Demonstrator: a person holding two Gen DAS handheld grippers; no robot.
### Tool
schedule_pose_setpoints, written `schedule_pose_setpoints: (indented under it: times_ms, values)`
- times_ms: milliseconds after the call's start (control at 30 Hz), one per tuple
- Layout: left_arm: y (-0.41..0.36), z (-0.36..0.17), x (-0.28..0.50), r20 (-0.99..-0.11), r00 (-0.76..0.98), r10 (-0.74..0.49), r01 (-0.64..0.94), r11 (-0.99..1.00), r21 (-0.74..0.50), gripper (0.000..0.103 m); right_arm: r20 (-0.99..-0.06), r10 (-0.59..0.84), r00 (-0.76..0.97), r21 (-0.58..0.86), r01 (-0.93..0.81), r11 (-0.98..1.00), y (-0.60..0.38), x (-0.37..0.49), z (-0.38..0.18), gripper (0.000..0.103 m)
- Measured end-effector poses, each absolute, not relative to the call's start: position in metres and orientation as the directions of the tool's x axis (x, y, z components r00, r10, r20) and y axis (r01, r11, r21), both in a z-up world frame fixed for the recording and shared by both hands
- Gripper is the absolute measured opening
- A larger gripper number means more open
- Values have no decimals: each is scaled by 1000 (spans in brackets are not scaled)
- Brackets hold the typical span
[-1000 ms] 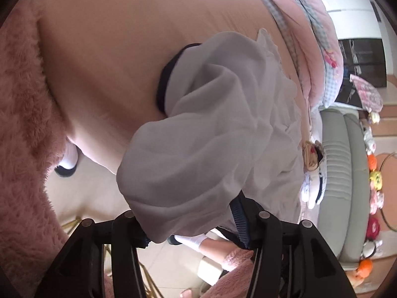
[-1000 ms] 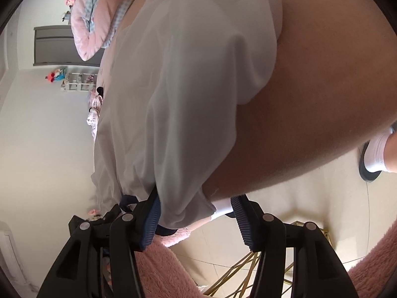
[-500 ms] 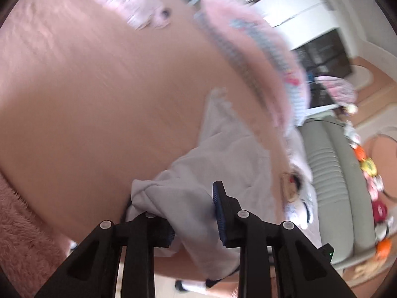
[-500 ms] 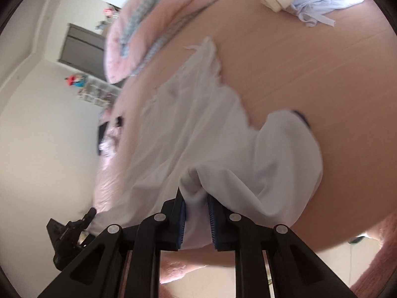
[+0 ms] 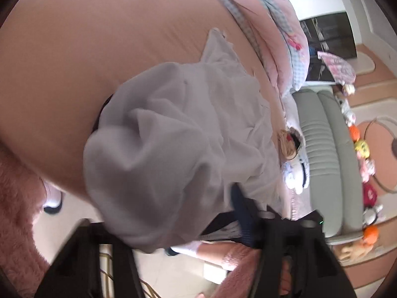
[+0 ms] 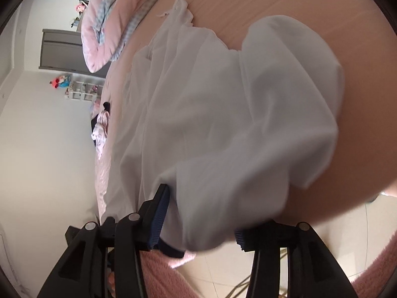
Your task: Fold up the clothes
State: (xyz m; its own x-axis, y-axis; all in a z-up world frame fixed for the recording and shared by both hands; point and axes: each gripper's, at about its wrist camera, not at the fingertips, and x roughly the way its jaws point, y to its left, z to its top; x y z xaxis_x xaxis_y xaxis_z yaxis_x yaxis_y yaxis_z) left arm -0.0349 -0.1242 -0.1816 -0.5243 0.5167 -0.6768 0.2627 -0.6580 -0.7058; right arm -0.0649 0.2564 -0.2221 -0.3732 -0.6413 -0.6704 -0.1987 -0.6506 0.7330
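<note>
Nearest the lenses, the left gripper [image 5: 173, 243] and the right gripper [image 6: 198, 226] are seen with their fingers spread wide. The bunched near edge of a white garment [image 5: 173, 134] hangs between each pair, but no finger is pressed onto the cloth, so nothing is judged to be held; part of the left gripper's near finger is hidden by the fabric. Fuzzy pink sleeves [image 6: 163, 278] and a strip of tiled floor [image 5: 173, 273] are visible below. Beyond the fingers, the garment [image 6: 223, 114] is spread across the tan bed sheet [image 5: 99, 49], its near part doubled over in a loose, puffed fold with a dark trim showing at its edge, its far end tapering toward the pink quilt [image 5: 280, 24] at the head of the bed. Farther off, a grey sofa [image 5: 327, 149] lined with toys can be made out. The step in hand is judged to be a fold laid over and let go. The next move would call for the rumpled layer to be flattened and a fresh edge to be taken squarely by both grippers.
</note>
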Motion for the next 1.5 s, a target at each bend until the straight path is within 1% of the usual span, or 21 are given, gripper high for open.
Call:
schedule_pose_setpoints:
  times_ms: [33,67,133,200,300,467,667,700,733,767,900,933,1000,1033,1100,1167,1233,1267,1333,1400,1500]
  values:
    - [-122,-177,-36,-684,-523,508,247,-678,-692,8,-660,-637,-398,736,-170,-655,256,-64,-212,30]
    - [-120,-169,-35,-678,-534,505,228,-686,-690,8,-648,-634,-422,738,-142,-660,257,-64,-201,21]
    - [-120,-152,-32,-647,-573,504,193,-684,-704,8,-622,-626,-470,738,-84,-670,257,-63,-180,14]
    - [-121,-134,-32,-620,-609,495,166,-685,-710,8,-592,-620,-515,734,-27,-679,257,-62,-159,13]
    - [-124,-101,-34,-537,-665,518,100,-651,-752,7,-542,-610,-578,719,58,-693,257,-61,-127,13]
    - [-116,-19,-28,-366,-735,571,-131,-649,-750,7,-441,-598,-669,672,194,-714,257,-58,-74,13]
    - [-108,67,-15,-141,-721,678,-366,-546,-753,8,-193,-602,-775,683,334,-649,294,-25,30,13]
    - [-108,75,-22,-144,-723,675,-363,-549,-753,8,-147,-599,-787,679,360,-640,303,-17,50,13]
    - [-109,80,-31,-159,-723,672,-345,-551,-760,8,-134,-583,-801,660,367,-656,300,-21,70,13]
    - [-109,78,-46,-180,-717,673,-322,-549,-772,8,-161,-567,-808,644,350,-681,302,-25,83,13]
    - [-107,43,-132,-319,-665,676,-187,-563,-805,7,-360,-550,-754,617,249,-746,280,-104,67,13]
    - [-104,36,-154,-352,-652,672,-151,-570,-808,7,-377,-550,-746,634,225,-740,281,-124,59,11]
    - [-96,42,-193,-361,-636,682,-145,-565,-812,7,-407,-551,-728,668,175,-724,284,-164,42,10]
    - [-91,57,-209,-354,-645,678,-165,-575,-801,7,-422,-552,-719,683,149,-715,285,-185,34,10]
    - [-81,107,-232,-303,-670,678,-260,-597,-759,7,-367,-539,-759,683,174,-710,290,-208,70,10]
    - [-77,172,-241,-208,-707,676,-375,-608,-699,7,-307,-523,-795,680,201,-705,294,-231,108,10]
    - [-77,232,-235,-109,-736,668,-471,-621,-627,7,-200,-506,-839,663,265,-701,305,-226,171,10]
    - [-80,253,-229,-80,-747,660,-494,-632,-597,7,-140,-502,-853,646,305,-699,310,-217,200,10]
    - [-87,279,-217,-60,-765,641,-507,-657,-558,7,-48,-472,-880,604,350,-716,319,-193,252,10]
    - [-93,297,-206,-51,-779,625,-508,-677,-533,8,9,-464,-886,579,383,-720,325,-171,278,10]
    - [-100,259,-202,-142,-778,612,-435,-688,-581,8,7,-472,-882,582,388,-715,327,-149,272,10]
